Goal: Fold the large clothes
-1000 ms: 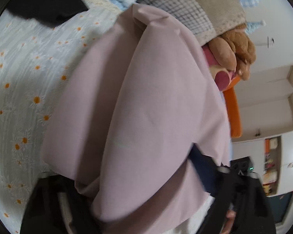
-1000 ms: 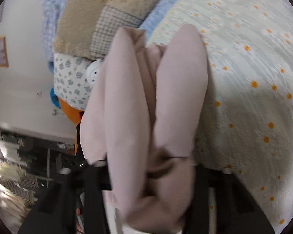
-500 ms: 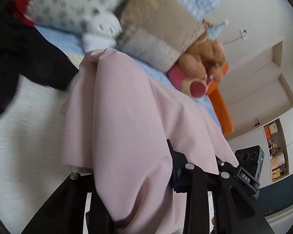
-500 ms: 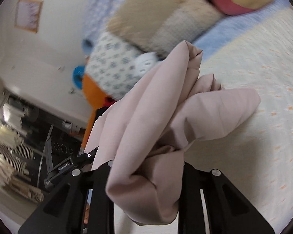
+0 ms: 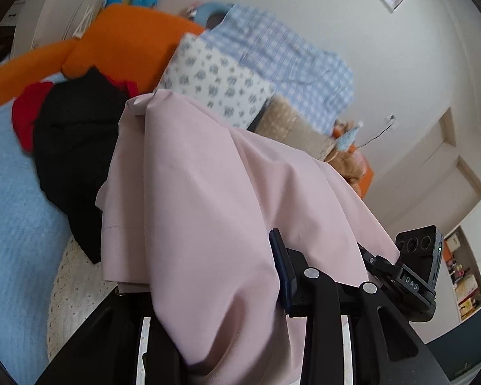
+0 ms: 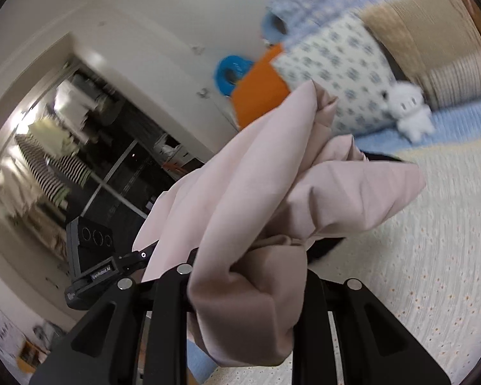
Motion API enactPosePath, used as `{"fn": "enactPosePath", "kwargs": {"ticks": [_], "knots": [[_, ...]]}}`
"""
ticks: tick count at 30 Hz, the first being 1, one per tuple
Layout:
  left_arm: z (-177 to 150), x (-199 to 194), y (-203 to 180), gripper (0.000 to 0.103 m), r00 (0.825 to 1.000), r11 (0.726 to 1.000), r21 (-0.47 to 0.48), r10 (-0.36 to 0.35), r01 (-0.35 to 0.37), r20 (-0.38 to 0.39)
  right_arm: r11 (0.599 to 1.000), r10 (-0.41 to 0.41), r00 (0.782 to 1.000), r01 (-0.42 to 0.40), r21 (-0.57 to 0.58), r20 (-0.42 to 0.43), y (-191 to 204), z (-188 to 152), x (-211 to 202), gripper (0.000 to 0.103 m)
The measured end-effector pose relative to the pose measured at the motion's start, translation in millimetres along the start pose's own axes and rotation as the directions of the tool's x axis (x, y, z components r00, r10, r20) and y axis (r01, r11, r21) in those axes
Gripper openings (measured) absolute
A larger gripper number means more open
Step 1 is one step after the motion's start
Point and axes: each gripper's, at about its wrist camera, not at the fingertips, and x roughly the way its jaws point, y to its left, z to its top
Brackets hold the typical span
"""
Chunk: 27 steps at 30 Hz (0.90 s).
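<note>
Left claw (image 5: 227, 288): I have it clamped on the pink garment (image 5: 208, 192).
Right claw (image 6: 247, 288): clamped on a bunched fold of it (image 6: 272, 199).
Bed (image 6: 433, 256): beyond my right claw.

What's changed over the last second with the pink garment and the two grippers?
Both grippers have lifted the pink garment off the daisy-print bedspread; the views now tilt up toward the pillows and wall. The left gripper and right gripper have closed further on the bunched cloth. The black garment stays on the bed.
</note>
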Motion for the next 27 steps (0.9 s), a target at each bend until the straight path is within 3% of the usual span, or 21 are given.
{"fn": "enactPosePath", "kwargs": {"ticks": [2, 6, 11, 15, 18, 21, 25, 27], "knots": [[-1.9, -17.6, -16.8, 0.035, 1.000, 1.000, 0.014, -0.027, 0.027, 0.013, 1.000, -0.001, 1.000, 0.002, -0.028, 0.027, 25.4, 1.2, -21.0, 0.022], [-18.7, -42.1, -69.2, 0.035, 0.995, 0.992, 0.080, -0.099, 0.097, 0.016, 0.994, -0.043, 0.995, 0.051, -0.092, 0.092, 57.0, -9.5, -101.1, 0.022], [-67.1, -23.7, -189.6, 0.035, 0.978, 0.953, 0.221, -0.202, 0.207, -0.045, 0.980, -0.138, 0.969, 0.164, -0.116, 0.204, 55.5, -45.0, -245.4, 0.023], [-127.1, 19.1, -282.2, 0.035, 0.948, 0.896, 0.311, -0.290, 0.318, -0.133, 0.953, -0.259, 0.917, 0.294, -0.078, 0.302, 21.7, -97.8, -370.5, 0.023], [-186.8, 67.2, -346.5, 0.035, 0.913, 0.834, 0.374, -0.352, 0.405, -0.204, 0.924, -0.350, 0.867, 0.382, -0.023, 0.354, -16.3, -143.4, -451.1, 0.023], [-263.5, 127.7, -399.9, 0.035, 0.868, 0.768, 0.410, -0.400, 0.492, -0.292, 0.887, -0.440, 0.806, 0.460, 0.048, 0.396, -64.9, -196.9, -522.3, 0.024], [-343.5, 209.8, -434.0, 0.035, 0.828, 0.725, 0.417, -0.397, 0.547, -0.396, 0.856, -0.512, 0.758, 0.492, 0.162, 0.404, -145.2, -263.9, -578.5, 0.024], [-376.5, 252.8, -439.2, 0.035, 0.819, 0.728, 0.412, -0.367, 0.548, -0.440, 0.843, -0.536, 0.746, 0.497, 0.205, 0.396, -184.0, -288.3, -587.0, 0.024]]}}
